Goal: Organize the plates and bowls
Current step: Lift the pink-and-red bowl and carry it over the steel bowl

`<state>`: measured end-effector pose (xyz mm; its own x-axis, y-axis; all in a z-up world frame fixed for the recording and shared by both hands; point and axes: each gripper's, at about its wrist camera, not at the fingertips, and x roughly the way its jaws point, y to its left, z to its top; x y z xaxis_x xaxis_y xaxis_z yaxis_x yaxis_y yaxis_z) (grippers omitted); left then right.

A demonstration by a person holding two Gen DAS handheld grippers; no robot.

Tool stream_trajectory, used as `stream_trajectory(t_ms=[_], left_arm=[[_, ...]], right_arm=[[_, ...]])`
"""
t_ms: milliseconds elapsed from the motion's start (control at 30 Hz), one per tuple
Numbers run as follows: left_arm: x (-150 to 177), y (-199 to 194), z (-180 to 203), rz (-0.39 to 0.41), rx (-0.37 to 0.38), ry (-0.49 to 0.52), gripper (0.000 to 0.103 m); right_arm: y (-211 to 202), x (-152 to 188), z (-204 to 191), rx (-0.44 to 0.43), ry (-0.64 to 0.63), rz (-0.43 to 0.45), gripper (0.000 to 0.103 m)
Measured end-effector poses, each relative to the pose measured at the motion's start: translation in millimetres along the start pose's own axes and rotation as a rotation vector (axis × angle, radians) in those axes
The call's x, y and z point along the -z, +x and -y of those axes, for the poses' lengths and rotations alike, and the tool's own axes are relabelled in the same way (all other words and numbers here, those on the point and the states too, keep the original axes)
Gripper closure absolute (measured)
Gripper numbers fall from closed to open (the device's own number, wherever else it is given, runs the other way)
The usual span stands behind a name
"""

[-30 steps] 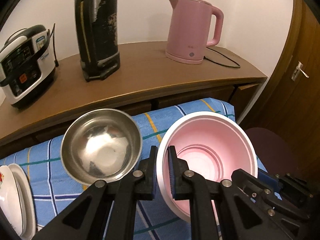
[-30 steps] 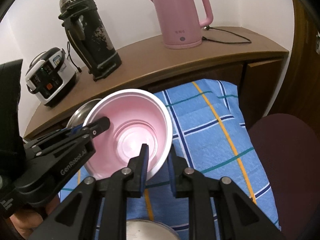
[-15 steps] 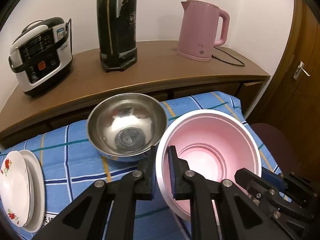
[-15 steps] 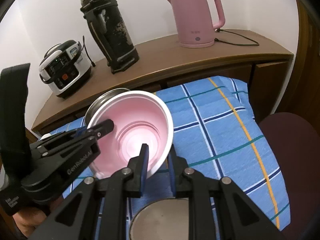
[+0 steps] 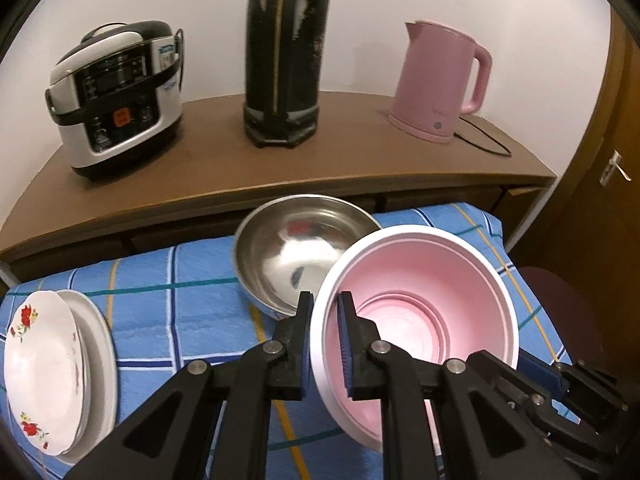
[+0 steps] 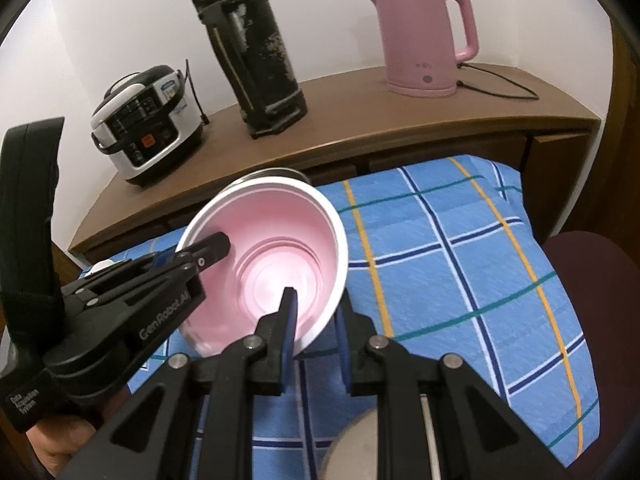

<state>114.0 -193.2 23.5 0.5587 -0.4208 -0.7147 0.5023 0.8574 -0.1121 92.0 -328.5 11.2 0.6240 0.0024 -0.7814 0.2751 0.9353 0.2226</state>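
Both grippers, left (image 5: 323, 322) and right (image 6: 316, 326), pinch one pink bowl's (image 5: 416, 312) rim, held above a blue checked cloth (image 6: 460, 264). One steel bowl (image 5: 298, 248) sits behind; two stacked plates (image 5: 52, 372) lie left. Wooden desk (image 5: 360, 148) carries one cooker, flask, kettle.

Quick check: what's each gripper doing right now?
Left gripper: closed on the pink bowl's rim.
Right gripper: closed on the same bowl's opposite rim.

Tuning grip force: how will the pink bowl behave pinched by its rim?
Pink bowl looks like thin plastic, so probably light and slightly flexible. Left gripper and right gripper both clamp its smooth rim; with one alone it might pivot or slip.
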Motion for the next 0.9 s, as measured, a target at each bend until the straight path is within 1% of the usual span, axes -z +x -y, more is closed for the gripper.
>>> stream_trajectory(t_ms=[167,333,500,700,900], left_arm=[[-3,0,-11,0.009,-0.021,-0.026,0.088],[-7,2,-24,0.002,-0.022,-0.054,0.088],[-13,1,-37,0.013,-0.028,-0.085,0.088],[-24,3,-52,0.027,-0.032,-0.137,0.088],[-39,12,-58,0.015,-0.073,-0.16,0.088]], right_arm=[[3,-6,-11,-0.01,-0.018,0.008,0.085],[9,-10,-17,-0.023,-0.026,0.002,0.085],[13,-17,-26,-0.037,-0.039,0.008,0.085],[15,-35,-40,-0.044,-0.073,0.035,0.085],[25,-52,-48,-0.047,-0.088,0.052,0.085]])
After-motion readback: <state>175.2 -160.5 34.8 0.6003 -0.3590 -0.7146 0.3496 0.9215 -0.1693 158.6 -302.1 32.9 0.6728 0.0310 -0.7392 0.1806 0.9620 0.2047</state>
